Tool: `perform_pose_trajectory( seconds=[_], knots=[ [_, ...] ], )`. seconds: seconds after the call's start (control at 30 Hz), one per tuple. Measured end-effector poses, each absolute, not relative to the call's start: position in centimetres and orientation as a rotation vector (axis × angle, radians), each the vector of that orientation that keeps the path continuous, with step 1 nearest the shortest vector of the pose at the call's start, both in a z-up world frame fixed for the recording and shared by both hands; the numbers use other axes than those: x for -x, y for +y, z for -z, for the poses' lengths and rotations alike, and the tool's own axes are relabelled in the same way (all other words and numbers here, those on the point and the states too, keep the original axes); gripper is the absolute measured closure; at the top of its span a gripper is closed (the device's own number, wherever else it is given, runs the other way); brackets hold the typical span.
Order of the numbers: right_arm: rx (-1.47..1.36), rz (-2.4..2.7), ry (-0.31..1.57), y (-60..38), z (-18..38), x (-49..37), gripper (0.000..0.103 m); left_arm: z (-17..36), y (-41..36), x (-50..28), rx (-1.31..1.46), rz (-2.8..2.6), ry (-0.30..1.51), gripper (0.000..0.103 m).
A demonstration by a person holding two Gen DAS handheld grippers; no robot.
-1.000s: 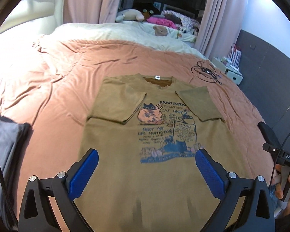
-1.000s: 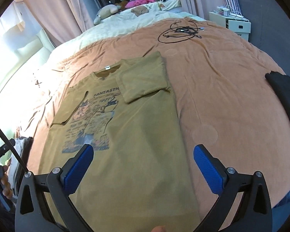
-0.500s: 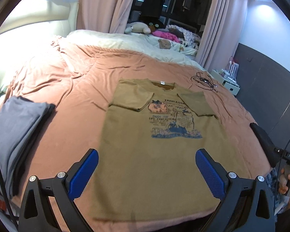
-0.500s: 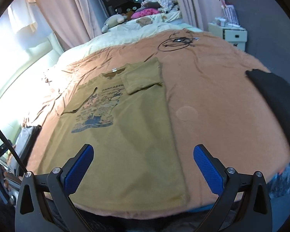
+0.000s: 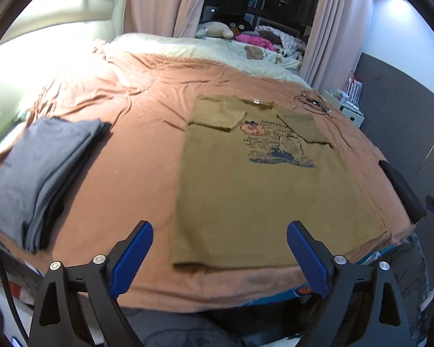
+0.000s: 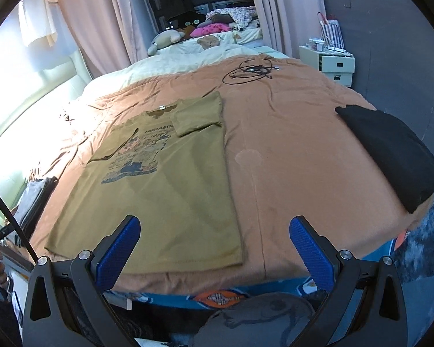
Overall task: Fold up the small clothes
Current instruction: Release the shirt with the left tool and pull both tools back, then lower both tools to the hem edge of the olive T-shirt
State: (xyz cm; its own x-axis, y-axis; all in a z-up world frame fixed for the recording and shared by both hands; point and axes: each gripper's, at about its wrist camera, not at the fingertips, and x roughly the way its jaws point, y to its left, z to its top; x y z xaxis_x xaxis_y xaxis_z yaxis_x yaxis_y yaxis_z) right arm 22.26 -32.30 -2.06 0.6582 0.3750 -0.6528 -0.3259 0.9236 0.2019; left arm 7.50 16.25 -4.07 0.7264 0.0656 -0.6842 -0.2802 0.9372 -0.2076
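**Both pairs of fingers hanging free over the near hem of the olive T-shirt**

The blue fingers point(image 5: 136, 257) of the left gripper point(image 5: 220, 257) are standing wide but drawing together, with nothing between them; they are hovering above the near edge of the bed, off the cloth. The blue fingers point(image 6: 117, 250) of the right gripper point(image 6: 215, 248) are spread and released, gripping nothing, and are also hanging over the near bed edge.

The olive T-shirt point(image 5: 254, 190) is lying flat, print side up, on the orange-brown bedspread point(image 5: 136, 150). Both of its short sleeves are lying folded inward over the chest, partly covering the blue and orange cat print point(image 5: 275, 144), and its collar is pointing away from the cameras. Its hem is lying just short of the near edge of the bed.

To the left of the T-shirt, well apart from it, a stack of folded grey clothes point(image 5: 40, 173) is sitting on the bedspread. To the right of the T-shirt, near the bed's right edge, a folded black garment point(image 6: 390, 150) is resting. Beyond the T-shirt's right shoulder, a coil of black cable point(image 6: 251, 72) is lying on the bedspread. Farther beyond the T-shirt, plush toys point(image 6: 165, 40) are lying on a cream blanket point(image 5: 188, 47) between pink curtains point(image 5: 153, 3). Past the cable, off the bed, a small white drawer unit point(image 6: 328, 63) is standing against the grey wall.
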Motion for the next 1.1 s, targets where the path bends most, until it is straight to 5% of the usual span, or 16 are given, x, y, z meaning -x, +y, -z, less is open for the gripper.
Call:
perform_pose_trajectory(
  seconds=[0.13,0.37,1.1],
  knots=[
    [-0.105,-0.413,0.779,-33.7,3.3,-21.3,0.014,5.5,17.7,-5.9,0.363,-0.205,0.767,0.029],
    [-0.199,-0.463,0.853,-35.6,6.7,-21.7,0.03,8.1,19.5,-4.0,0.458,-0.205,0.782,0.038],
    [-0.545,-0.512,1.013,-39.4,15.5,-28.1,0.041,15.6,23.2,-9.2,0.779,-0.162,0.841,0.039]
  ],
)
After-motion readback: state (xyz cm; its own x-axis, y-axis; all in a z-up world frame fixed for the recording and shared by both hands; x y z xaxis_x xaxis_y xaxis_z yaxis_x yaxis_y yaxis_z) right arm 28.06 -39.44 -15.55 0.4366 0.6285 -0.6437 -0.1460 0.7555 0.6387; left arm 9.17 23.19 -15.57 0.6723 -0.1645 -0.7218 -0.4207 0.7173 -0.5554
